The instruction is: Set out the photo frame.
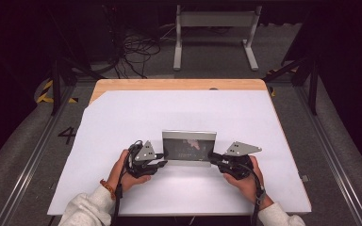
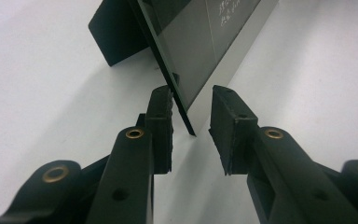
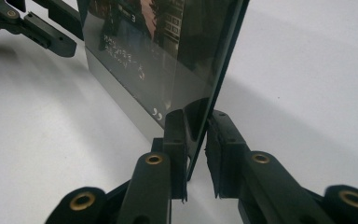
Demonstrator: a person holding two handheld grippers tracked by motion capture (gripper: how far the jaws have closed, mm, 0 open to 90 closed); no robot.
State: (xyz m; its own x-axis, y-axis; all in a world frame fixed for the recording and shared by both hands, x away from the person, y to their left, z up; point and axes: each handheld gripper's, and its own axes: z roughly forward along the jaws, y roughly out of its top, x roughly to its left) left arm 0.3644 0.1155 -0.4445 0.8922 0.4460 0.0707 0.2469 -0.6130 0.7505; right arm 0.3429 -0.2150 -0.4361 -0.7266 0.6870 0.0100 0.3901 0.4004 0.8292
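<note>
A framed picture (image 1: 189, 147) stands upright near the front middle of the white bench (image 1: 122, 117), the right gripper (image 3: 196, 140) pinching its edge, the left gripper (image 2: 192, 116) spread around the opposite edge.

A picture frame (image 1: 189, 147) stands on the table (image 1: 122, 122) (seemingly propped upright), between both grippers.

A wooden table (image 1: 179, 84) is covered almost wholly by a white sheet (image 1: 136, 117), its bare wood showing along the far edge. Grey carpet (image 1: 19, 155) lies around it, with metal rails (image 1: 26, 165) along both sides. Beyond stand a white frame (image 1: 214, 21) and tangled black cables (image 1: 136, 49). The far room is dark.
</note>
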